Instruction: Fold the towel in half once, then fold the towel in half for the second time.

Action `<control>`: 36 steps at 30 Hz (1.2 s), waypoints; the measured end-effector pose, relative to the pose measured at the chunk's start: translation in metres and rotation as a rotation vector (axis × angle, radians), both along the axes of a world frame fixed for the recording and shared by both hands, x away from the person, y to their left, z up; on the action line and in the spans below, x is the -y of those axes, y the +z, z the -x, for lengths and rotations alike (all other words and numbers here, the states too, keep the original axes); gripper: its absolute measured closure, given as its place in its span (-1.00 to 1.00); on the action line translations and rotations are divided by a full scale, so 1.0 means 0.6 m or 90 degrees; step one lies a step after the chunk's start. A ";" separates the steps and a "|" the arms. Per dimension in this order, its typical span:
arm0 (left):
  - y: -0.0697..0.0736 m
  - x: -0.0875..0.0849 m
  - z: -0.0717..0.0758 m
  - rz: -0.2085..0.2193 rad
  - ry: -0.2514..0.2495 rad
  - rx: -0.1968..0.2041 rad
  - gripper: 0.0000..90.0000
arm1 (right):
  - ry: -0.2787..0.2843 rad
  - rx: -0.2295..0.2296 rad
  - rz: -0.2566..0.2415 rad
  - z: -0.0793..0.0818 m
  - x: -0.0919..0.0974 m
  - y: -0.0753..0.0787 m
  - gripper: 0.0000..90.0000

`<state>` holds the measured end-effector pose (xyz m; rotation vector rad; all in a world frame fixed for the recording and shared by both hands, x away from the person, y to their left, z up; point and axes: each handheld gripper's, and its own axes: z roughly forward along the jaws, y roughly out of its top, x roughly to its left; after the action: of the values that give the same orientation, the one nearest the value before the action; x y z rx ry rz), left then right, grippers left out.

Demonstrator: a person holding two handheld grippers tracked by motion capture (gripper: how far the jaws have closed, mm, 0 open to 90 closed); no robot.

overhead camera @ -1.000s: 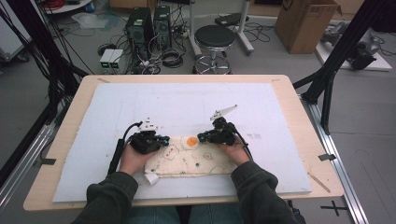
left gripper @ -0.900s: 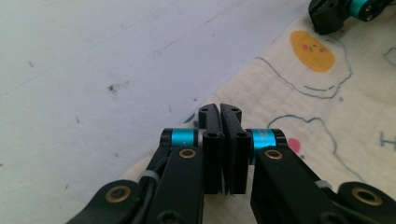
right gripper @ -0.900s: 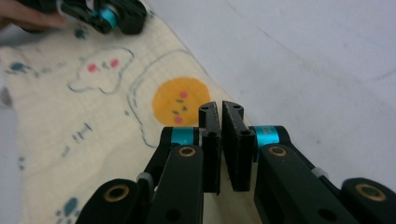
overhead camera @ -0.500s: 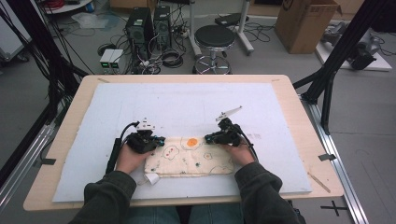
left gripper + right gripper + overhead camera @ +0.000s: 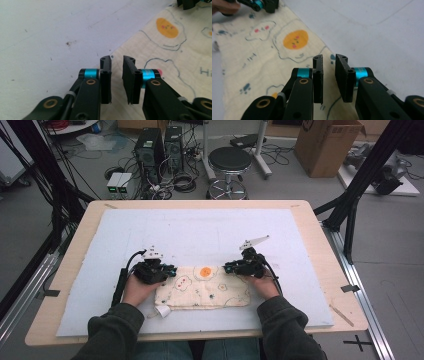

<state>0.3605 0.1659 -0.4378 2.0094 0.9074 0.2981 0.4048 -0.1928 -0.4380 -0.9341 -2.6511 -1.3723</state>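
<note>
Both tools, left tool (image 5: pixel 159 270) and right tool (image 5: pixel 241 267), are releasing the folded cloth's (image 5: pixel 205 287) far corners, jaws having just been opening with nothing between; lift clear without dragging the fabric.

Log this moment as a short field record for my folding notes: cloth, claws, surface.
cloth: cream printed cloth, folded, lying flat near the table's front edge
left claw: jaws have just been opening, a gap between them, nothing gripped, over the cloth's far corner
right claw: jaws have just been opening, nothing gripped, over the cloth's far edge
surface: white mat on a wooden table
</note>
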 end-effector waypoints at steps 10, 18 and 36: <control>0.025 -0.016 0.007 0.039 -0.002 0.012 0.32 | -0.009 0.018 -0.009 0.011 0.026 0.031 0.27; 0.050 -0.030 0.010 0.008 -0.003 0.019 0.25 | -0.005 0.037 -0.020 0.023 0.032 0.043 0.17; 0.052 -0.041 0.005 0.014 -0.008 0.021 0.09 | -0.014 0.049 0.013 0.022 0.043 0.058 0.04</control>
<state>0.3574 0.1905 -0.4067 1.9838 0.8724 0.3123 0.3914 -0.2188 -0.4033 -0.9338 -2.7237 -1.4159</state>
